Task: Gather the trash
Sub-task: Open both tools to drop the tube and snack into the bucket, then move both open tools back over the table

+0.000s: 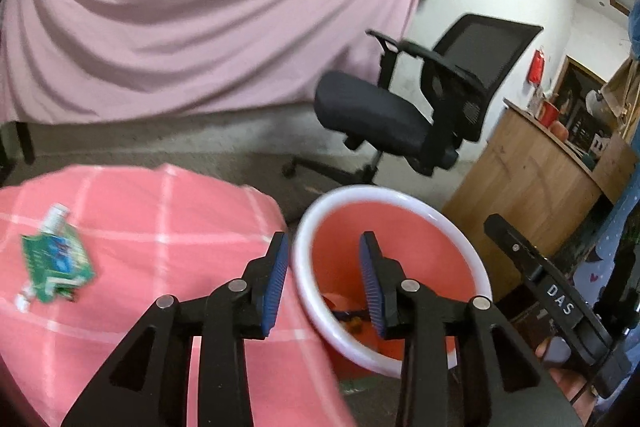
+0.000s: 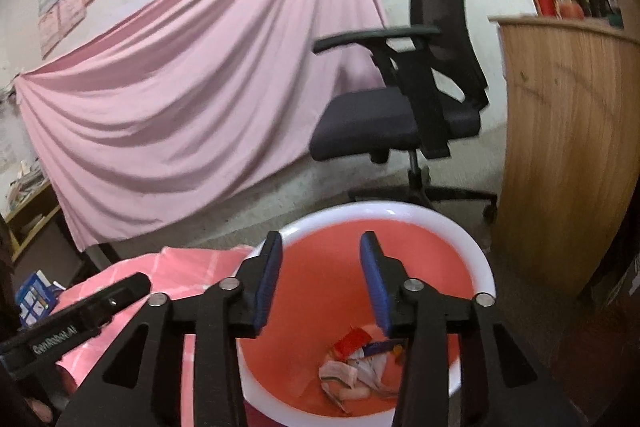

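Note:
A red trash bin with a white rim (image 1: 472,259) (image 2: 486,267) stands on the floor beside a table under a pink checked cloth (image 1: 160,227) (image 2: 188,267). Crumpled wrappers (image 2: 356,367) lie at the bin's bottom. A green wrapper (image 1: 58,263) lies on the cloth at the left. My left gripper (image 1: 324,279) is open and empty over the table edge and the bin's rim. My right gripper (image 2: 320,283) is open and empty above the bin's mouth. The right gripper's body (image 1: 560,295) shows at right in the left wrist view; the left gripper's body (image 2: 72,323) shows at lower left in the right wrist view.
A black office chair (image 1: 420,107) (image 2: 408,99) stands behind the bin. A wooden counter (image 1: 532,167) (image 2: 568,147) is at the right. A pink sheet (image 1: 200,19) (image 2: 192,87) hangs along the back wall. A blue box (image 2: 34,295) sits at far left.

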A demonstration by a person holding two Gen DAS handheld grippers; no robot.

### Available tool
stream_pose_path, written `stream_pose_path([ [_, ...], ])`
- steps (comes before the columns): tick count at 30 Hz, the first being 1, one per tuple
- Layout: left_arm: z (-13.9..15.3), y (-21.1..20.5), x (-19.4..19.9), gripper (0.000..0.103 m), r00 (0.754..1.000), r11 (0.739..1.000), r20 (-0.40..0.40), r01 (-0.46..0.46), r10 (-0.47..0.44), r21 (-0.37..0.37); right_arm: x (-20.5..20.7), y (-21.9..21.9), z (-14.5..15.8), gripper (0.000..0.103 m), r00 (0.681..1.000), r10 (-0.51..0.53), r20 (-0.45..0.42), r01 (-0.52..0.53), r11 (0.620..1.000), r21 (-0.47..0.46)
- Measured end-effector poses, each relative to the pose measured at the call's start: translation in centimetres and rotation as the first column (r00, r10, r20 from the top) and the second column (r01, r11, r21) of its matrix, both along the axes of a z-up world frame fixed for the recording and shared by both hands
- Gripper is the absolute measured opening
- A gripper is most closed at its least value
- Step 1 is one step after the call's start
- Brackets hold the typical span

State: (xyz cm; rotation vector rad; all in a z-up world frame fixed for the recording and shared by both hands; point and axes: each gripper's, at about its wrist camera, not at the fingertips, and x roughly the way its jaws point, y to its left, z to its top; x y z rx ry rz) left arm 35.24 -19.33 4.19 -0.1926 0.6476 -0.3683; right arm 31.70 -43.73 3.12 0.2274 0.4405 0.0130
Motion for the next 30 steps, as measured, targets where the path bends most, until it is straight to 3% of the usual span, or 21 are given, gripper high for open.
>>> stream_pose_path([
  [5, 1.6, 3.2, -1.5, 0.034, 0.996, 0.997, 0.056, -0.077, 0.076, 0.028, -1.1, 2.6, 1.9, 0.055, 0.991, 0.039, 0.126, -0.038, 0.999, -0.012],
  [9, 2.6, 6.6, -3.2, 0.053, 0.980, 0.987, 0.123, -0.159, 0.156, 0.013, -1.9, 5.1, 3.1, 0.077, 0.972, 0.070, 0.225, -0.067, 0.997, -0.025],
  [13, 3.3, 9.9, -4.7, 0.066, 0.957, 0.973, 0.182, -0.232, 0.227, 0.002, -2.3, 7.6, 3.8, 0.092, 0.948, 0.092, 0.304, -0.085, 0.996, -0.034],
  [15, 3.5, 11.5, -5.7, 0.087, 0.940, 0.962, 0.216, -0.271, 0.265, 0.002, -2.5, 8.6, 4.0, 0.103, 0.936, 0.100, 0.338, -0.095, 0.995, -0.032],
  [18, 3.9, 14.1, -7.6, 0.100, 0.897, 0.941, 0.297, -0.339, 0.327, -0.013, -2.7, 10.5, 4.3, 0.103, 0.915, 0.128, 0.383, -0.122, 0.992, -0.041],
  [24, 3.3, 17.6, -10.1, 0.101, 0.835, 0.904, 0.377, -0.428, 0.401, -0.013, -2.9, 14.1, 4.2, 0.103, 0.892, 0.195, 0.409, -0.180, 0.981, -0.075],
  [30, 2.0, 20.1, -11.8, 0.101, 0.792, 0.877, 0.427, -0.481, 0.436, -0.002, -3.4, 17.5, 3.7, 0.103, 0.869, 0.264, 0.420, -0.231, 0.965, -0.127],
])
